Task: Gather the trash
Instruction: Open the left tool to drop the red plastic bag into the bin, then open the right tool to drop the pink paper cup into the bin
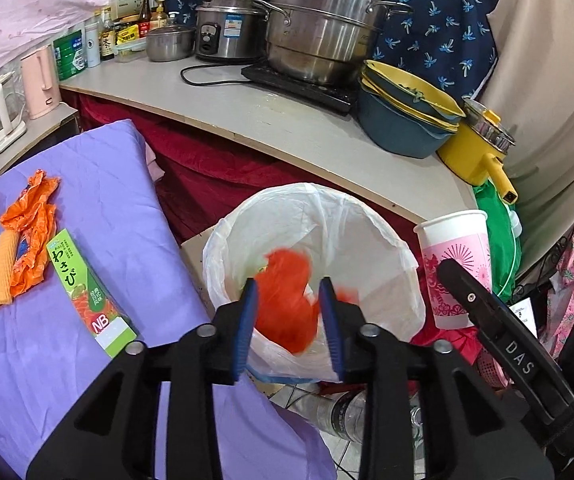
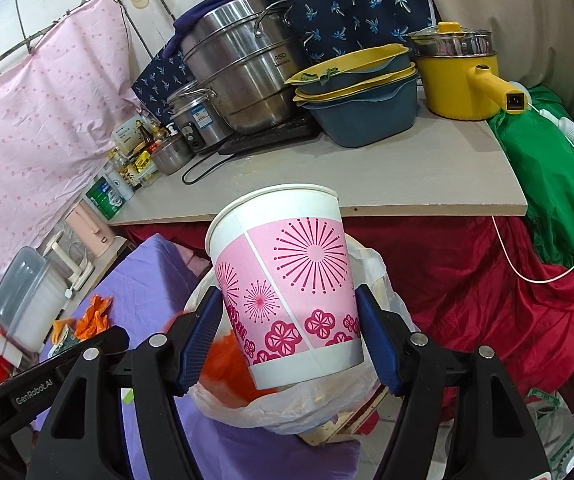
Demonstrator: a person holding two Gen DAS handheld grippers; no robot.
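My left gripper [image 1: 288, 284] is open above the white-bagged trash bin [image 1: 367, 232]. A blurred orange wrapper [image 1: 287, 308] shows between and below its blue pads, inside the bag and free of them. My right gripper [image 2: 287, 294] is shut on a pink and white paper cup [image 2: 287, 280], held upright over the bin's right rim [image 2: 371, 264]. The cup [image 1: 457, 256] is also in the left wrist view. On the purple cloth [image 1: 107, 200] lie a green wasabi box [image 1: 87, 292], a crumpled orange wrapper [image 1: 31, 232] and a corrugated orange piece [image 1: 1, 268].
Behind the bin runs a counter [image 1: 287, 128] with a steel steamer [image 1: 327, 28], a rice cooker [image 1: 227, 28], stacked basins [image 1: 403, 120] and a yellow pot [image 1: 475, 152]. A clear plastic bottle [image 1: 347, 412] lies on the tiled floor beneath the left gripper. Red cloth [image 2: 467, 280] hangs under the counter.
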